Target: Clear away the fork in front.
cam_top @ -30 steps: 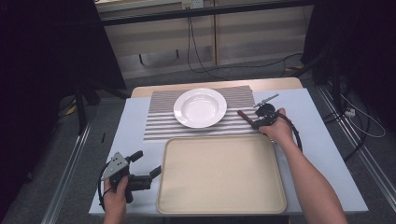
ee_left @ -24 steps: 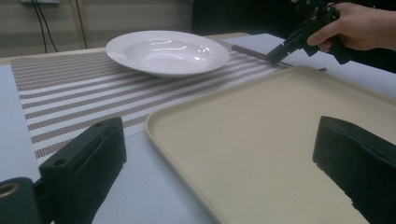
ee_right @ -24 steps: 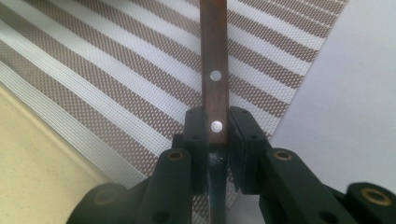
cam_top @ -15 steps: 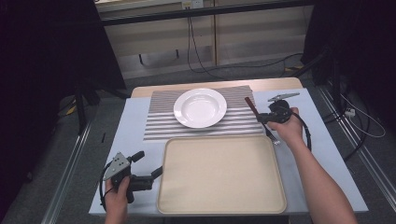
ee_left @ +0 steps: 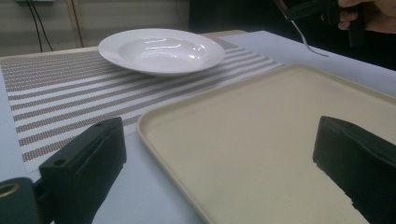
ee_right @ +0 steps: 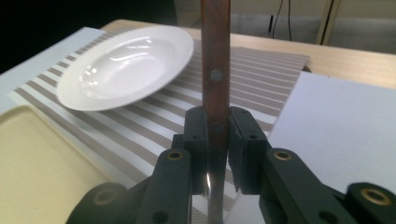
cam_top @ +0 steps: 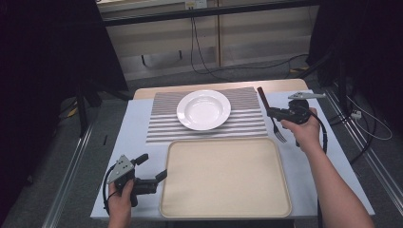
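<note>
A fork (cam_top: 271, 118) with a brown wooden handle hangs above the table to the right of the striped placemat (cam_top: 161, 126), tines down and toward me. My right gripper (cam_top: 274, 114) is shut on its handle. In the right gripper view the jaws clamp the handle (ee_right: 215, 56), which rises straight up past them. The fork's tines (ee_left: 306, 42) also appear at the top right of the left gripper view. A white deep plate (cam_top: 203, 110) sits on the placemat. My left gripper (cam_top: 153, 166) rests open at the front left, beside the beige tray (cam_top: 225, 209), with nothing between its jaws.
The tray's near corner (ee_left: 154, 122) lies just ahead of the left jaws. A pale sheet (cam_top: 332, 156) covers the table around the tray. Cables trail on the floor behind the table, and a metal rail (cam_top: 361, 156) runs along the right side.
The right hand has carried the fork up and to the right, away from the placemat's right edge. The left hand and its gripper have stayed put.
</note>
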